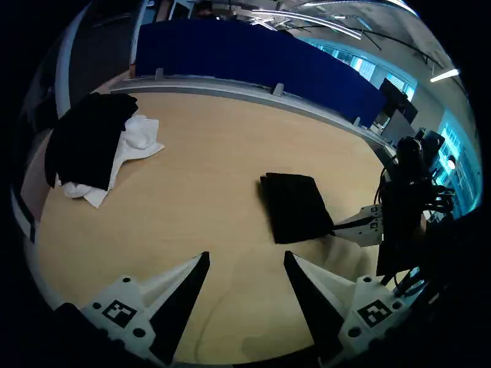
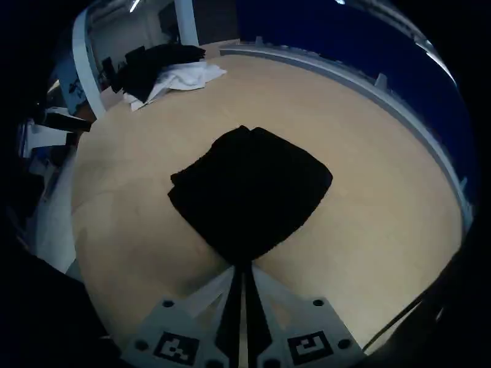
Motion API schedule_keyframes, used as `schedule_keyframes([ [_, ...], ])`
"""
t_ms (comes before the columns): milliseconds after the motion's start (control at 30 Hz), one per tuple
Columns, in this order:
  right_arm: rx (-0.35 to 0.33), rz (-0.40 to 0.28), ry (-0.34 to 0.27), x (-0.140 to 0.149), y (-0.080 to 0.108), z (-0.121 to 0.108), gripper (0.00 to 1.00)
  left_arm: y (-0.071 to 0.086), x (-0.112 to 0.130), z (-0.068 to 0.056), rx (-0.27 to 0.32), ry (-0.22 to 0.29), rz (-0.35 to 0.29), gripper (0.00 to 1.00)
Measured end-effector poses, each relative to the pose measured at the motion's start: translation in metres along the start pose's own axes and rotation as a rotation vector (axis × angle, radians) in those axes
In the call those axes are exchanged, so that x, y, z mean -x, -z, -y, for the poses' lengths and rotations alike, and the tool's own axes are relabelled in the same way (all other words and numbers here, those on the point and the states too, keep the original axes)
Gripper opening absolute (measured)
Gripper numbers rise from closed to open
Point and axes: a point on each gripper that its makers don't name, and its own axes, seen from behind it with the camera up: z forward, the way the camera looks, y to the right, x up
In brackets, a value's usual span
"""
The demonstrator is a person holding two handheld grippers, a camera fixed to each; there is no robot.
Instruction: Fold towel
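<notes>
**Right claw at the near corner of the towel; left claw open and well back**

Obs. The black towel (image 1: 296, 206) lies on the wooden table (image 1: 202, 184), already a compact folded rectangle, right of the table's middle in the left gripper view. In that view its long axis runs away from the left gripper (image 1: 245, 254) and leans a little to the right.

Right gripper (image 2: 243, 270): fingers pressed together with a hairline gap between them, tips at the towel's nearest corner. In the right gripper view the towel sits as a diamond, with that corner pointing straight down the claw's axis. It appears to pinch the corner. The cloth is black on black there, so how deep the bite goes I cannot tell.

Left gripper: fingers spread wide, holding nothing, over bare table. The towel lies ahead of it and to its right, well apart.

A pile of black and white cloths (image 1: 98, 144) sits near the far left edge of the table, well apart from the towel, in front of the blue partition (image 1: 245, 55).

Judgement. The right claw is much the nearer. Any further fold or shift would start from its corner and carry diagonally across the towel. To share the work, the left claw would first have to travel forward and rightward to the near short edge.
</notes>
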Motion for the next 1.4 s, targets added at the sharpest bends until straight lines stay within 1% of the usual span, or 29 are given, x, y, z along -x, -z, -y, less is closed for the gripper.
schedule_keyframes([
  [167,0.009,-0.026,0.007,-0.011,0.01,-0.003,0.03,0.002,-0.001,-0.001,0.001,-0.004,-0.001,0.9],
  [267,0.017,-0.057,0.022,-0.027,0.022,-0.006,0.03,0.003,-0.003,-0.002,0.003,-0.005,-0.005,0.9],
  [500,0.051,-0.159,0.058,-0.078,0.064,-0.02,0.03,0.002,-0.01,-0.006,0.011,-0.013,-0.014,0.9],
  [667,0.074,-0.245,0.056,-0.114,0.097,-0.032,0.03,0.001,-0.016,-0.014,0.023,-0.023,-0.02,0.9],
  [800,0.102,-0.292,0.042,-0.129,0.121,-0.047,0.03,-0.001,-0.02,-0.021,0.034,-0.035,-0.025,0.9],
  [900,0.13,-0.313,0.027,-0.133,0.136,-0.062,0.03,-0.003,-0.024,-0.027,0.042,-0.043,-0.026,0.9],
  [1000,0.159,-0.324,0.01,-0.131,0.151,-0.08,0.03,-0.005,-0.026,-0.032,0.05,-0.051,-0.026,0.9],
  [1200,0.218,-0.334,-0.031,-0.115,0.18,-0.12,0.03,-0.012,-0.028,-0.044,0.061,-0.066,-0.021,0.9],
  [1400,0.275,-0.333,-0.076,-0.091,0.209,-0.167,0.03,-0.019,-0.03,-0.053,0.069,-0.082,-0.013,0.9],
])
